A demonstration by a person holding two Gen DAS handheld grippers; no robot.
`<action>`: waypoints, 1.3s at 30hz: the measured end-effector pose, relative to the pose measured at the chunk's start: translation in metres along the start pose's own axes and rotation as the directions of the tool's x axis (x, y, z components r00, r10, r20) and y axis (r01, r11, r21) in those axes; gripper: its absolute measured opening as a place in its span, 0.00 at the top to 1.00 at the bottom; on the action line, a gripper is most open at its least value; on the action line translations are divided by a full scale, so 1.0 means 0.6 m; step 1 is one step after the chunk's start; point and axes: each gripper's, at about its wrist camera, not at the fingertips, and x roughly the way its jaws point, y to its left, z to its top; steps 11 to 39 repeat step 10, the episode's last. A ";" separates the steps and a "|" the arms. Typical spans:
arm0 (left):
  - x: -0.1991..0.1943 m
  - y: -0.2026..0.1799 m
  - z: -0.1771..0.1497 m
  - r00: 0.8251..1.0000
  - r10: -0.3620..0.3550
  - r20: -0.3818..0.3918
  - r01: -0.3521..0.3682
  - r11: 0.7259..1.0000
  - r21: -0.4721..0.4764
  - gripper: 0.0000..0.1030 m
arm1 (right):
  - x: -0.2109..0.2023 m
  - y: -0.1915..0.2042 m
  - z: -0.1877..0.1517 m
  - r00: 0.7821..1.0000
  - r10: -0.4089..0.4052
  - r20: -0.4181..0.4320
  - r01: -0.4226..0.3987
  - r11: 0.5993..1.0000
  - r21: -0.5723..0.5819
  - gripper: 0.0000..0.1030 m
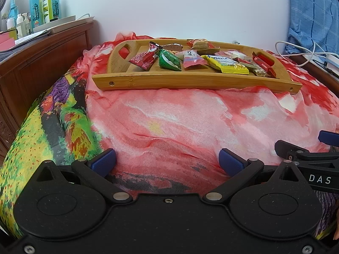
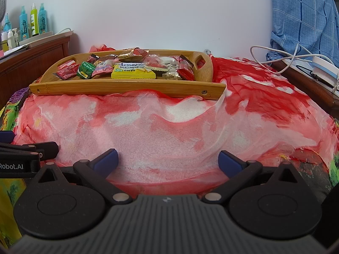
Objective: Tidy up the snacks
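The snacks (image 1: 191, 60) lie piled in a wooden tray (image 1: 190, 81) across the upper middle of both views, on a red cloth (image 1: 169, 122). The left gripper (image 1: 167, 162) and right gripper (image 2: 168, 160) sit low in frame, well apart from the tray — fingers spread wide, holding nothing, only cloth between the blue pads (image 2: 107, 160).

Snack packets (image 1: 190, 60) in tray (image 1: 190, 82), tray on cloth (image 1: 169, 122), bottles (image 1: 43, 6) far left
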 end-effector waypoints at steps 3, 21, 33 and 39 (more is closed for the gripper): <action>0.000 0.000 0.000 1.000 0.000 0.001 0.000 1.000 0.000 0.00 | 0.000 0.000 0.000 1.000 0.000 0.000 0.000 1.000 0.000 0.00; 0.000 -0.001 -0.001 1.000 0.001 0.002 -0.001 1.000 0.002 0.00 | 0.000 0.000 0.000 1.000 0.000 0.000 0.000 1.000 0.000 0.00; 0.000 -0.001 -0.001 1.000 0.001 0.002 -0.001 1.000 0.002 0.00 | 0.000 0.000 0.000 1.000 0.000 0.000 0.000 1.000 0.000 0.00; 0.000 -0.001 -0.001 1.000 0.001 0.002 -0.001 1.000 0.002 0.00 | 0.000 0.000 0.000 1.000 0.000 0.000 0.000 1.000 0.000 0.00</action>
